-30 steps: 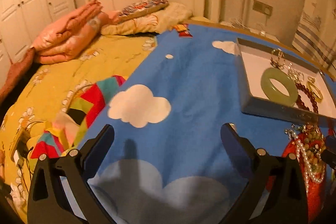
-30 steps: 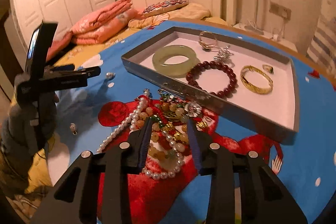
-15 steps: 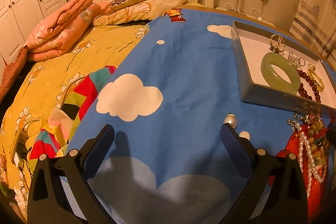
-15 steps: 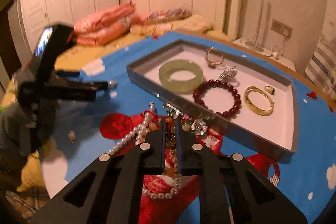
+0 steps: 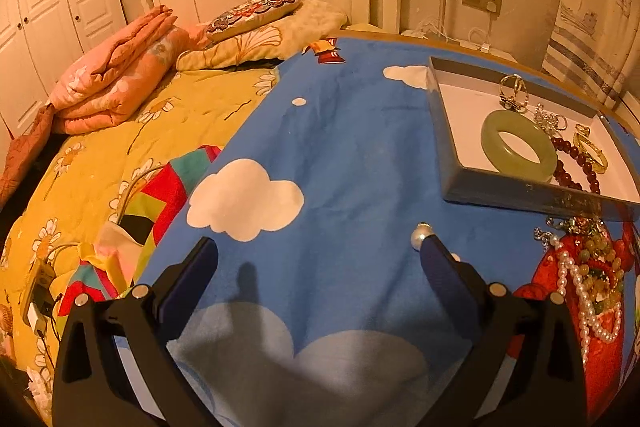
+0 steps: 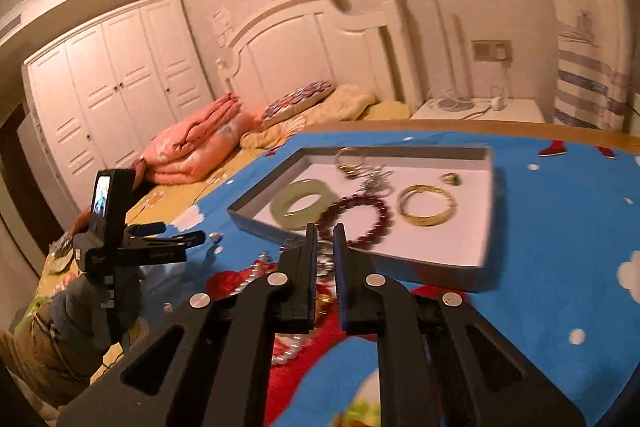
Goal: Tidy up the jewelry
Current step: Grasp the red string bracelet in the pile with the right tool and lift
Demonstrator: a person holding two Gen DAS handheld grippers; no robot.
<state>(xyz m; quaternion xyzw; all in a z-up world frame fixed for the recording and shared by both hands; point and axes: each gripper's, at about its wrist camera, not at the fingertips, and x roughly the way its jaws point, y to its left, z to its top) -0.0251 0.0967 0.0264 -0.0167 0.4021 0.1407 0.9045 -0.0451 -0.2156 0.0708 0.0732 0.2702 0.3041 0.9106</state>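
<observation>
A grey tray point(image 5: 496, 193) point(image 6: 489, 183) holds a green jade bangle point(image 5: 519, 145) point(image 6: 303, 201), a dark red bead bracelet point(image 6: 356, 213), a gold bangle point(image 6: 428, 210) and small rings. A tangled pile of pearl and bead necklaces point(image 5: 586, 275) point(image 6: 256, 273) lies on the blue cloth in front of the tray. My right gripper point(image 6: 325, 233) is shut on a strand from that pile and lifted above it. My left gripper point(image 5: 316, 251) is open and empty over the cloth, with a single pearl point(image 5: 420, 235) touching its right fingertip.
The blue cloud-print cloth point(image 5: 328, 155) covers a table beside a bed with a yellow quilt point(image 5: 120, 147), folded pink blankets point(image 5: 120, 75) and pillows. A white nightstand point(image 6: 480, 107) stands behind the table. The left gripper and the gloved hand holding it show in the right wrist view point(image 6: 168, 247).
My right gripper closed on a strand in the pile and rose, tilting toward the tray. My left gripper drew back slightly, bringing the single pearl into view at its right fingertip.
</observation>
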